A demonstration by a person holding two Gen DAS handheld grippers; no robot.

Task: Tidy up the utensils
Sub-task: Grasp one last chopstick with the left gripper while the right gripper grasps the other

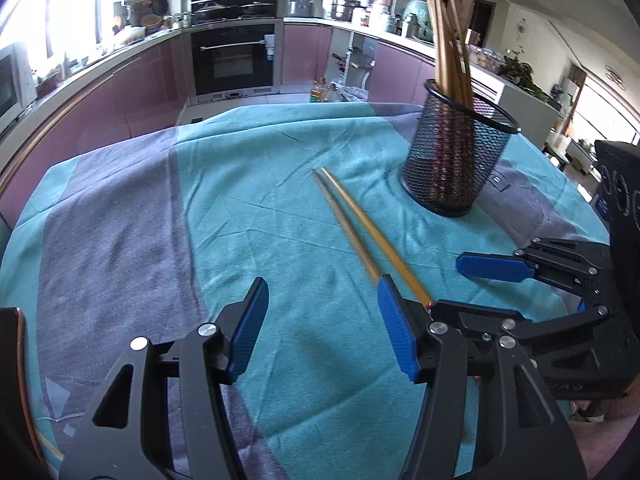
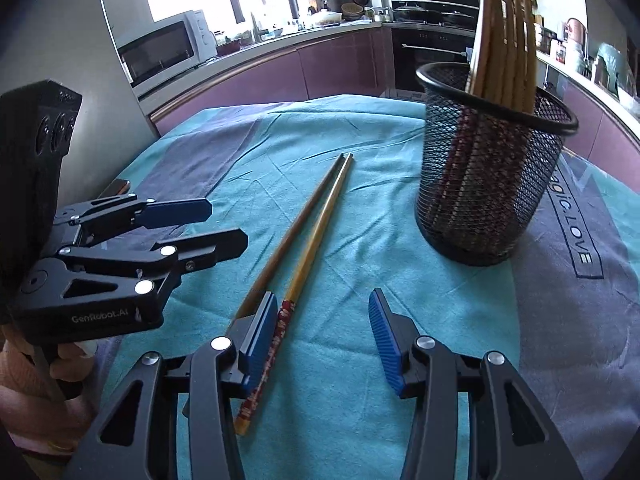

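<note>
Both grippers hover low over the teal-and-grey tablecloth (image 2: 360,208), jaws about half open, nothing between the pads: right gripper (image 2: 324,336) sits over the near ends of the sticks, left gripper (image 1: 324,320) just beside them on its own side. Mesh holder (image 2: 492,168) is the biggest item, upright, far right, already packed with chopsticks leaning to its back rim. It looks light and could tip if a stick is jammed against the rim. 2 loose chopsticks (image 2: 316,220) lie flat on the cloth, near-parallel, tips touching at the far end and pointing away, well apart from the holder. Judgement: light, stiff, thin, smooth, so likely to roll or scissor in the pads. Best hold is around the patterned red section (image 2: 276,344) near the thick end, both sticks together. Open cloth all round, table edge close on the near side only.
</note>
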